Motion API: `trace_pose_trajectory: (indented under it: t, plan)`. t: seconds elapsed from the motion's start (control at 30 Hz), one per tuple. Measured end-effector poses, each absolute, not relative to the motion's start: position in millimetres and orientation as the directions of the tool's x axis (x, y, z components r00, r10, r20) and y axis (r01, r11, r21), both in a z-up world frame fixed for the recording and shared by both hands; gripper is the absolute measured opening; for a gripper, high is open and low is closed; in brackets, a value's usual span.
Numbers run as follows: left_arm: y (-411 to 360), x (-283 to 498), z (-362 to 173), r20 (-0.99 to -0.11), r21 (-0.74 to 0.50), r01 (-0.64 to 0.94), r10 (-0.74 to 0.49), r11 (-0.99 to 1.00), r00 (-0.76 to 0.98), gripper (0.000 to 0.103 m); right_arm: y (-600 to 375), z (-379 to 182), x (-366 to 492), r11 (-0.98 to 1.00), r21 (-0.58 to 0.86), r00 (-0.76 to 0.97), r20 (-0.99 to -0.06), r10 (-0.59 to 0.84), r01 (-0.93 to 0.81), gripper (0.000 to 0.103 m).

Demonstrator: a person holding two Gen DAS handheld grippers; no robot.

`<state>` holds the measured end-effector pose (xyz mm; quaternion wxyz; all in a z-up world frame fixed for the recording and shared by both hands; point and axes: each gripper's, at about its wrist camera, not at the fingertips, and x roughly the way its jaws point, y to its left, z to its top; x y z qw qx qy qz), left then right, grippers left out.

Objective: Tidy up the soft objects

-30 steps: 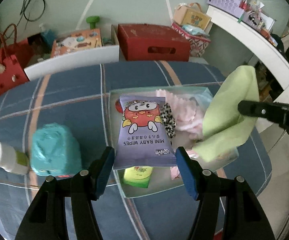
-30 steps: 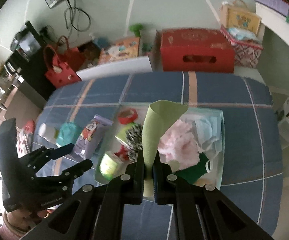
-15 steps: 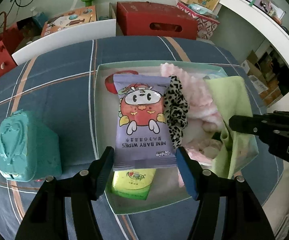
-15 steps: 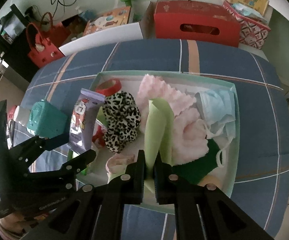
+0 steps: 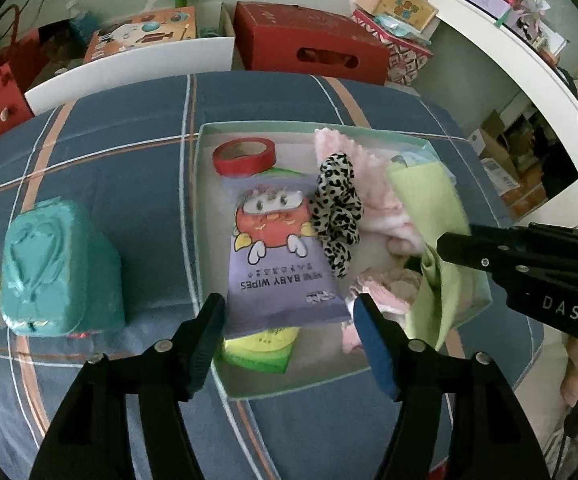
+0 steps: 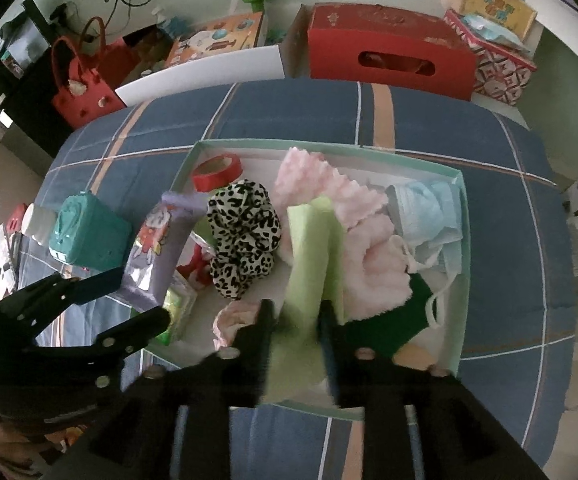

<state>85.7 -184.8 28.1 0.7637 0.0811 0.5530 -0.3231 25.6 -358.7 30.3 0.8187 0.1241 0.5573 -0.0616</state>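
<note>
A pale green box [image 5: 205, 184] [image 6: 463, 248] sits on the blue plaid bed. My left gripper [image 5: 287, 320] is shut on a purple baby wipes pack [image 5: 279, 256] [image 6: 157, 252] and holds it over the box's left part. My right gripper [image 6: 295, 316] has its jaws parted around a light green cloth [image 6: 313, 248] [image 5: 429, 216] that lies down into the box. In the box are a leopard scrunchie [image 6: 245, 240] [image 5: 335, 208], pink fluffy cloth [image 6: 365, 240], a blue face mask [image 6: 429, 216], dark green cloth [image 6: 385, 328] and a red tape roll [image 5: 244, 155].
A teal soft case [image 5: 59, 264] [image 6: 89, 236] and a white bottle [image 6: 37, 220] lie on the bed left of the box. A green packet [image 5: 261, 346] lies under the wipes. A red box [image 5: 309, 46], a white board and red bags stand behind the bed.
My right gripper lowered the green cloth into the box and its jaws have parted. My left gripper lowered the wipes pack closer over the box.
</note>
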Motion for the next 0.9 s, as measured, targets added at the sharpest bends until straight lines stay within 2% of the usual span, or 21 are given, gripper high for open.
trace_pose_trajectory:
  t: [0.03, 0.17, 0.2, 0.3, 0.4, 0.5, 0.57, 0.63, 0.9]
  plan:
    - [-179.7, 85.3, 30.4, -0.897, -0.229, 0.578, -0.4, 0.783, 0.187, 0.073, -358.6, 31.8, 24.5, 0.961, 0.133, 0.374, -0.927, 0.034, 0.243, 0.044]
    - [-163.2, 84.9, 36.6, -0.9, -0.215, 0.555, -0.384, 0.804, 0.208, 0.073, -354.8, 35.9, 19.7, 0.959, 0.132, 0.377, -0.926, 0.028, 0.252, 0.052]
    - [-159.1, 85.2, 37.4, -0.9, -0.213, 0.549, -0.38, 0.808, 0.211, 0.073, -352.7, 36.5, 18.3, 0.959, 0.129, 0.376, -0.926, 0.025, 0.253, 0.057]
    - [-143.7, 85.0, 42.2, -0.9, -0.205, 0.528, -0.37, 0.824, 0.229, 0.077, -347.0, 37.5, 14.7, 0.959, 0.129, 0.375, -0.927, 0.025, 0.252, 0.06]
    - [-130.1, 82.6, 46.2, -0.896, -0.215, 0.515, -0.378, 0.83, 0.235, 0.083, -340.3, 38.8, 10.3, 0.957, 0.128, 0.378, -0.925, 0.02, 0.261, 0.069]
    - [-117.5, 78.4, 49.7, -0.889, -0.213, 0.507, -0.38, 0.835, 0.254, 0.086, -333.2, 39.0, 6.2, 0.955, 0.132, 0.381, -0.924, 0.022, 0.265, 0.073]
    - [-107.7, 76.2, 50.4, -0.888, -0.197, 0.494, -0.368, 0.847, 0.275, 0.088, -328.6, 40.1, 1.5, 0.952, 0.133, 0.393, -0.919, 0.016, 0.274, 0.084]
    - [-94.7, 73.4, 49.5, -0.889, -0.182, 0.479, -0.352, 0.859, 0.292, 0.088, -325.1, 41.5, -3.6, 0.947, 0.144, 0.415, -0.91, 0.012, 0.288, 0.103]
    - [-45.6, 62.3, 44.4, -0.891, -0.189, 0.406, -0.33, 0.894, 0.311, 0.09, -298.0, 35.3, -25.3, 0.93, 0.168, 0.426, -0.905, 0.013, 0.328, 0.103]
